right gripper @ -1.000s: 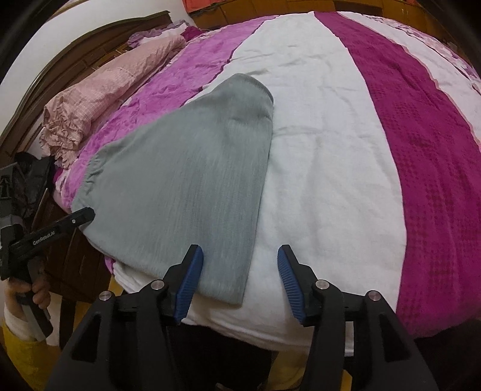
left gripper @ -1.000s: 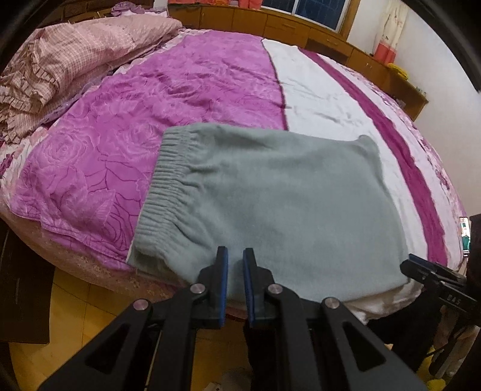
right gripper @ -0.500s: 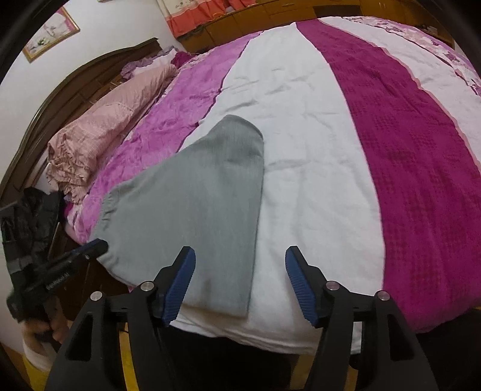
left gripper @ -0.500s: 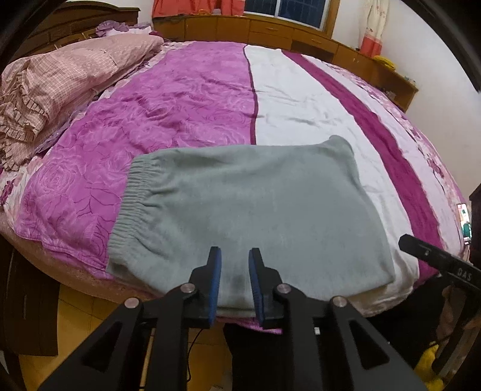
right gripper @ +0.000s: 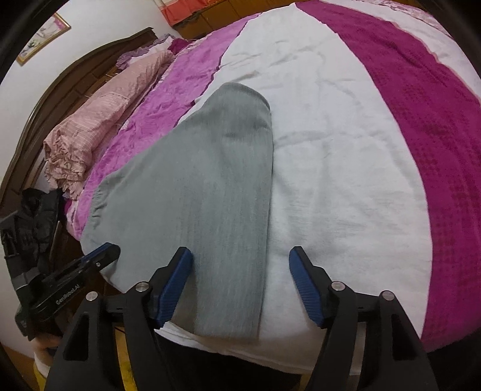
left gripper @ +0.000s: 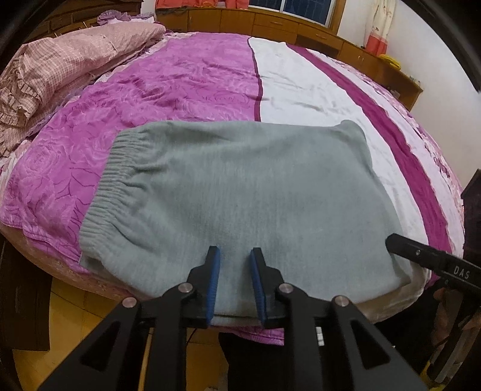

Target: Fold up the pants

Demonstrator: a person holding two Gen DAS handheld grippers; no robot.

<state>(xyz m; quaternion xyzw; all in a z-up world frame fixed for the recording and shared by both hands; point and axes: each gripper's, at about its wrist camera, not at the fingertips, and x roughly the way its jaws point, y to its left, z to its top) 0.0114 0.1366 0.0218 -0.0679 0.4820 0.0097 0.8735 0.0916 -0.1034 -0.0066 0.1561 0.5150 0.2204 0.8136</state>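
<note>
Spread across the bed point(left gripper: 186, 90), a quilted cover in purple, white and magenta stripes carried the grey pants point(left gripper: 249, 192), folded into a flat, roughly rectangular bundle near the bed's near edge. Their ribbed elastic waistband point(left gripper: 115, 180) lay on the purple stripe at the left of the left wrist view, while the rounded far end rested on the white stripe point(right gripper: 330, 150). In the right wrist view the same pants point(right gripper: 195, 195) ran away from the camera as a long grey shape, with one straight folded edge along the white stripe.

At the near edge of the pants the left gripper point(left gripper: 234, 279) hovered with its blue pads a narrow way apart; its jaws had just been opening, and the cloth showed in the gap between them, though the pads did not appear to press on it. The right gripper point(right gripper: 240, 282) stood with its jaws spread wide, having just been opening as well; the near corner of the pants lay between the blue fingers point(right gripper: 176, 282) without being pinched.

Farther out, a pink checked and ruffled duvet point(left gripper: 54, 69) was heaped at the left side of the bed beside a dark wooden headboard point(right gripper: 69, 84). Wooden cabinets point(left gripper: 285, 24) lined the far wall under a window, and yellow floor showed below the bed's edge
</note>
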